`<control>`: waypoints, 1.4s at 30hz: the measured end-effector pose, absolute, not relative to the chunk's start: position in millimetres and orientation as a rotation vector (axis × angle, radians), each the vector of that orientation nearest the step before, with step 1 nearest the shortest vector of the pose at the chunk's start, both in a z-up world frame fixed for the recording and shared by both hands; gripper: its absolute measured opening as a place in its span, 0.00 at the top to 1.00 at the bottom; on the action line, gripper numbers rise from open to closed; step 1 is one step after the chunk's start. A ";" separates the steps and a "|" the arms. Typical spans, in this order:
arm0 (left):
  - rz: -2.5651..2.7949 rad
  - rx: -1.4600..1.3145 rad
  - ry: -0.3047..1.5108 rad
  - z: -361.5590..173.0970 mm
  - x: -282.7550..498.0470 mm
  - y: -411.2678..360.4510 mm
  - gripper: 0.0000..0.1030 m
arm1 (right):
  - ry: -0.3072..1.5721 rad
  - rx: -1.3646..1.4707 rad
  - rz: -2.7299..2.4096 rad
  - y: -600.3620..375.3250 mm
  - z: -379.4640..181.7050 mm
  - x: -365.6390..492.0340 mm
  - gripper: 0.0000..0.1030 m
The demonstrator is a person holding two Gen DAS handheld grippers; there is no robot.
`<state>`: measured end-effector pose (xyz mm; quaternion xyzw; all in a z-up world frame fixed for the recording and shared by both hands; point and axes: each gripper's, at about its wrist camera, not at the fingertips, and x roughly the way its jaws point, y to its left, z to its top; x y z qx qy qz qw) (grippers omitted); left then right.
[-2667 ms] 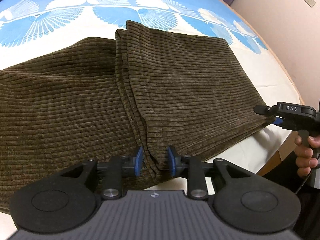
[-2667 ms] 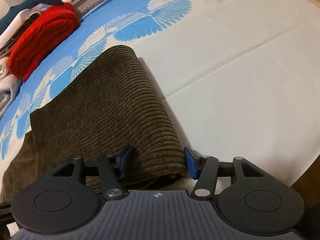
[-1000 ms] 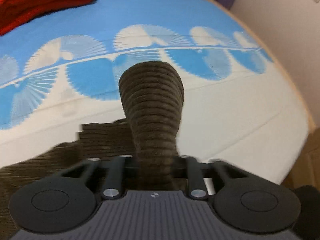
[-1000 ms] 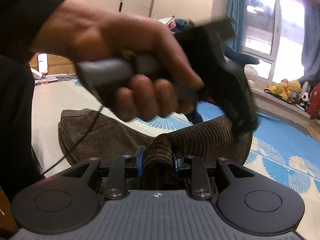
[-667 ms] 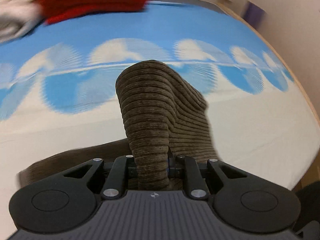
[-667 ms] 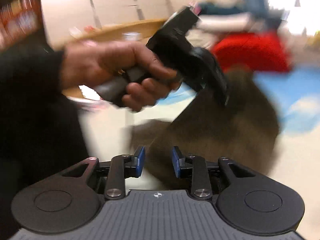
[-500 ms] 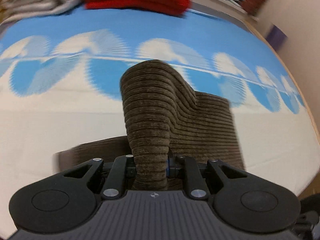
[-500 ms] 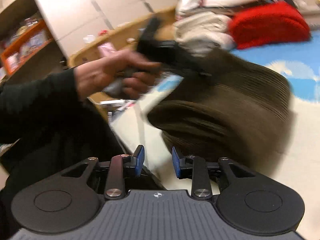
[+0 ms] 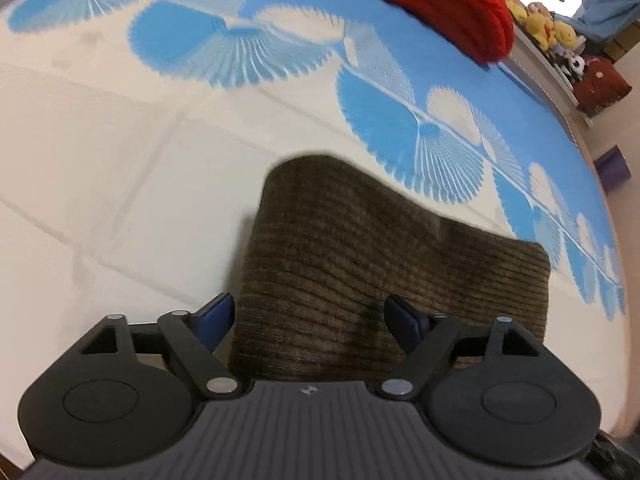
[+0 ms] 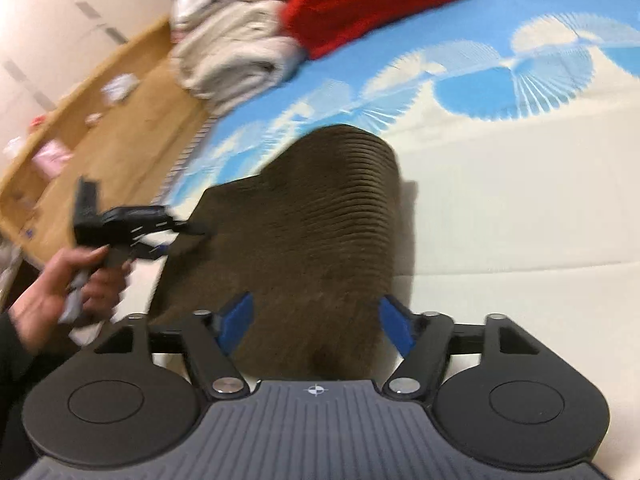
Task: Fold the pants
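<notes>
Left gripper (image 9: 310,316) spread wide, blue pads clear of the cloth, holding nothing. Right gripper (image 10: 316,318) also wide apart, empty. Brown corduroy pants (image 9: 360,272) lie folded on the bed sheet (image 9: 100,184), bulk sitting between and just ahead of each gripper's fingers. Ribbed, thick, rounded fold edge raised; red knit pile (image 10: 372,4) well beyond the pants.

Brown ribbed pants (image 9: 360,264), blue-fan bedsheet (image 9: 224,52)
</notes>
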<state>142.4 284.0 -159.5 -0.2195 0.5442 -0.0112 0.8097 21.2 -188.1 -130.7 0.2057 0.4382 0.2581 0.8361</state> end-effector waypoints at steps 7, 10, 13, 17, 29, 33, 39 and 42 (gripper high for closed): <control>-0.081 -0.597 1.249 -191.7 149.9 283.2 0.18 | 1.079 0.459 0.417 -140.1 -178.5 83.9 0.34; -0.063 -0.552 1.244 -186.4 153.4 274.9 0.31 | 1.077 0.447 0.411 -129.6 -176.4 95.8 0.67; -0.104 -0.556 1.205 -172.9 160.8 263.6 0.56 | 1.046 0.450 0.421 -135.6 -157.0 106.4 0.81; -0.184 -0.559 1.181 -167.5 180.0 206.8 0.60 | 0.962 0.471 0.420 -176.7 -119.2 119.6 0.82; -0.362 -0.296 1.160 -148.1 215.8 33.9 0.44 | 1.050 0.430 0.033 -349.4 -142.2 128.9 0.77; -0.318 -0.245 1.088 -123.2 204.7 47.0 0.46 | 0.989 0.413 0.028 -346.7 -133.2 121.2 0.68; -0.490 -0.192 1.026 -101.2 177.0 47.2 0.73 | 0.917 0.178 0.095 -332.8 -113.0 90.0 0.63; -0.564 0.003 1.070 -124.8 159.8 22.4 0.91 | 0.941 0.150 0.143 -338.1 -111.0 83.7 0.62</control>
